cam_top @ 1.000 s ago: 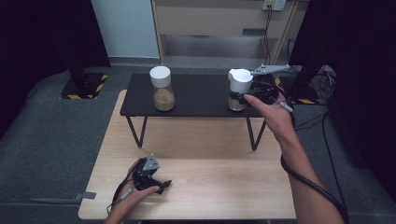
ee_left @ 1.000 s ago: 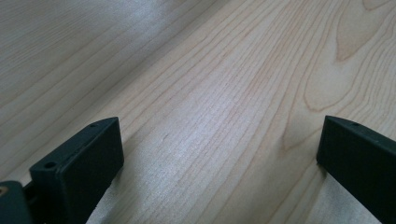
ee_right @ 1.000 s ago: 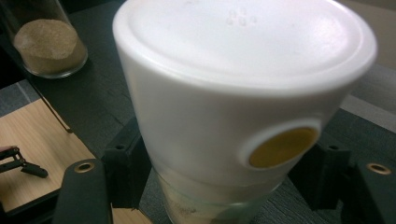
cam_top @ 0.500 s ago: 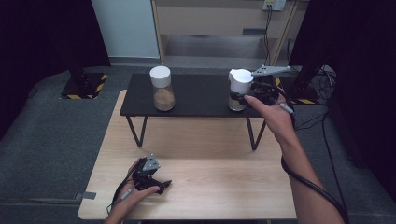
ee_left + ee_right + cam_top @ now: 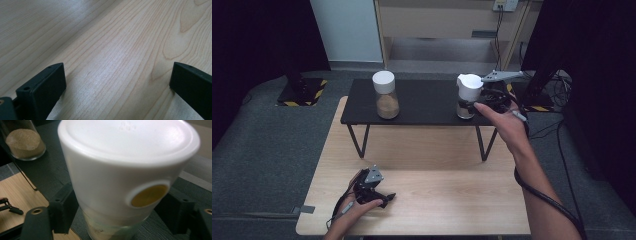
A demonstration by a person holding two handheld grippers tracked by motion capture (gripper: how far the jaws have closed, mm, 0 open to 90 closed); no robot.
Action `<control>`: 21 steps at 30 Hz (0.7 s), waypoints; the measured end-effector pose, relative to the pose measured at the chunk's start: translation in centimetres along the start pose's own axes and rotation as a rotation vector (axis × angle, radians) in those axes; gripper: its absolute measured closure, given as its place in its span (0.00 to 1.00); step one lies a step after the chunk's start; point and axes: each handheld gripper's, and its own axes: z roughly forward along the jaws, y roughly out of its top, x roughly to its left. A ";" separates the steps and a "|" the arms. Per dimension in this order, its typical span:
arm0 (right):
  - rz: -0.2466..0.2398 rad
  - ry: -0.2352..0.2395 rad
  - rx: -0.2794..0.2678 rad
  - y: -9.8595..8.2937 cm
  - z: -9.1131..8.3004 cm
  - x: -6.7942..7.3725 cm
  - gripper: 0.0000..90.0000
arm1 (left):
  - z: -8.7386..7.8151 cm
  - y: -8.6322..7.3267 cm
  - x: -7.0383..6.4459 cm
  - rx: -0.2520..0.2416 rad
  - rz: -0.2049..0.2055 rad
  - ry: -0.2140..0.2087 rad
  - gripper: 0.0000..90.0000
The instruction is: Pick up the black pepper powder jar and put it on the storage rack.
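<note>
The right gripper [image 5: 472, 106] is up at about 1 o'clock on the high view. It hugs a jar with a big white lid [image 5: 469, 87]. In the right gripper view, one black jaw sits on each side of the jar [image 5: 125, 182], just under the lid, and both press against the clear glass. So this gripper is clenched around the jar. The jar stands upright near the right end of a little black shelf [image 5: 422, 102]. The lid has a round yellow-brown spot on its side. There are tiny raised marks on top of the lid, too small to read.

A second jar [image 5: 385, 95] with a white lid and brown sand-like stuff stands on the shelf at about 11 o'clock, well apart from the first.

The left gripper [image 5: 374, 192] rests on the wooden table [image 5: 437, 195] at about 7 o'clock. Its jaws are spread wide apart with bare wood between them.
</note>
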 end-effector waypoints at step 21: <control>-0.051 -0.008 -0.026 -3.3 -4.0 1.9 0.04 | 0.0 0.0 -0.1 -0.001 -0.003 0.002 0.00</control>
